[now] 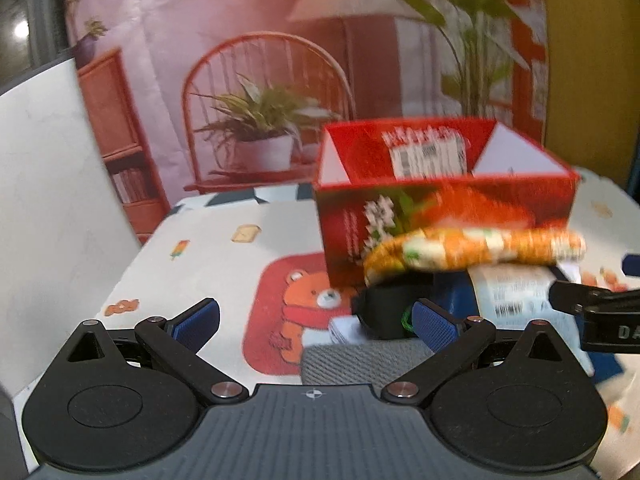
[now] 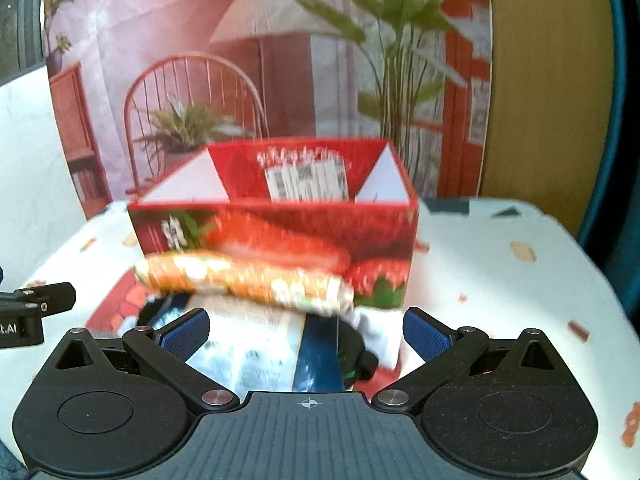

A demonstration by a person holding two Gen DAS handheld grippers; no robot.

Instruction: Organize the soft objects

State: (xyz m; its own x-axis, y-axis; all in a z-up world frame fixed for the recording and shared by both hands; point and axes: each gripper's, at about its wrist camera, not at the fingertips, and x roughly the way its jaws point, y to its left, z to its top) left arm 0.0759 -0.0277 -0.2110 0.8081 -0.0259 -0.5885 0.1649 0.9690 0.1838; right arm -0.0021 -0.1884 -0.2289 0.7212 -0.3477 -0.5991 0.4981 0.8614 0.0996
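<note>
At the bottom of the left wrist view the left gripper (image 1: 316,322) has its blue-padded fingers (image 1: 196,320) spread wide apart with nothing between them; just ahead of it a grey knitted cloth (image 1: 344,360) lies on the table (image 1: 208,248), which is covered by a white cloth printed with a bear and small snacks. Low in the right wrist view the right gripper (image 2: 306,330) likewise has its fingers (image 2: 186,332) well apart and empty. Straight ahead of both grippers, at centre frame, a small heap of soft things sits on the table: a black item (image 1: 388,312), a dark blue packet with a white printed label (image 2: 256,344), and something white (image 2: 380,336) at the heap's right side in the right wrist view. On top of the heap, or just above it, is a long orange, white and green patterned soft roll (image 2: 244,280), roughly level and blurred; whether it touches the heap I cannot tell. Neither gripper holds it. Directly behind the roll stands an open red box (image 2: 280,236) with a strawberry picture on its front and a barcode label on its inner back wall. In the left wrist view the box is at centre right and the right gripper's black body enters from the right edge. Beyond the table hangs a printed backdrop (image 1: 240,80) showing a chair, potted plants and a lamp.
</note>
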